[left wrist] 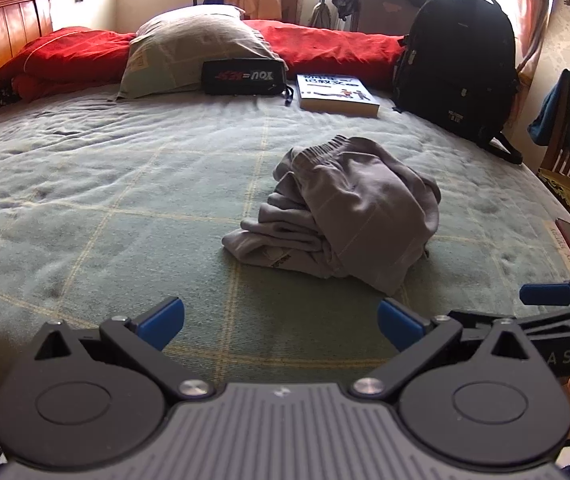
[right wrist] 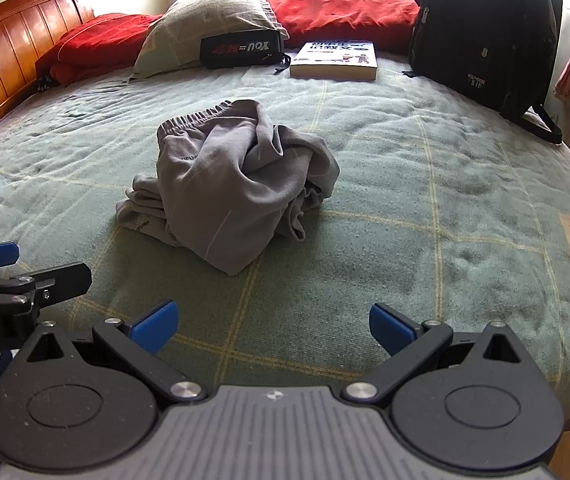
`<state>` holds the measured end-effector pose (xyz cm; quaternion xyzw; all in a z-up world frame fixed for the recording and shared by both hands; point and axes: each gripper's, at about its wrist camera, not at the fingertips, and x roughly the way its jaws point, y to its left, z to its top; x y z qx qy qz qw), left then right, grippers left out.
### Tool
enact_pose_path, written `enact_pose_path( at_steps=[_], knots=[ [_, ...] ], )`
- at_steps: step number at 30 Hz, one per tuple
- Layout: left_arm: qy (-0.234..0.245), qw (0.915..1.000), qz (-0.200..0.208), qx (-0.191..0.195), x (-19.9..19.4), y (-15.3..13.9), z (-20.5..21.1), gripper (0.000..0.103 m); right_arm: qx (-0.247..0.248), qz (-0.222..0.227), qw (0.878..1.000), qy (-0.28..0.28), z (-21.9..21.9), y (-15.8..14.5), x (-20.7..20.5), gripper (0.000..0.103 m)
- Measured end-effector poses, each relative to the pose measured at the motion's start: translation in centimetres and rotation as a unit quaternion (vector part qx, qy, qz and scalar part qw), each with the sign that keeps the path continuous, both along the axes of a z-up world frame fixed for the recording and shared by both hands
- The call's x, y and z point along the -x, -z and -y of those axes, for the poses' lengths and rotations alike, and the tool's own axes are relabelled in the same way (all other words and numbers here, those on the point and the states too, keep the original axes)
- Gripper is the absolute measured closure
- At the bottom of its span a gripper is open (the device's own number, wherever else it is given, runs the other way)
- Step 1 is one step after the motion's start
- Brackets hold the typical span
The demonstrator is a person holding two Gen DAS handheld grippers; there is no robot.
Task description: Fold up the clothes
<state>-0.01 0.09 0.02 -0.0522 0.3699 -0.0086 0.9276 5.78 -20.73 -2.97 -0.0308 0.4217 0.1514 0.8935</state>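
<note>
A crumpled grey garment [left wrist: 345,208] with an elastic waistband lies heaped on the green checked bedspread [left wrist: 105,184]; it also shows in the right wrist view as the grey garment [right wrist: 233,184]. My left gripper [left wrist: 281,322] hovers over the near part of the bed, short of the heap, open with only bedspread between its blue pads. My right gripper [right wrist: 271,326] is likewise open and empty, in front of the heap. Each gripper shows at the edge of the other's view: the right gripper [left wrist: 557,304] and the left gripper [right wrist: 1,272].
At the head of the bed lie a grey pillow [left wrist: 193,48], a red quilt [left wrist: 337,48], a black pouch [left wrist: 243,76] and a book [left wrist: 337,94]. A black backpack [left wrist: 461,64] stands at the right. A wooden headboard [left wrist: 1,40] runs along the left; a chair [left wrist: 565,136] stands beyond the right edge.
</note>
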Motion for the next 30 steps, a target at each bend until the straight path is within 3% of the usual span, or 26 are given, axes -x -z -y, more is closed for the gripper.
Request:
enact_pose_path(
  at_steps=[10,30],
  knots=[
    [-0.004,1.0000,-0.001,0.002,-0.1,0.1,1.5,0.001,0.001,0.000,1.000,0.000,0.0,0.0,-0.1,0.000],
    [0.006,0.9999,-0.004,0.010,0.1,0.1,0.4,0.001,-0.005,0.000,1.000,0.006,0.5,0.1,-0.2,0.000]
  ],
)
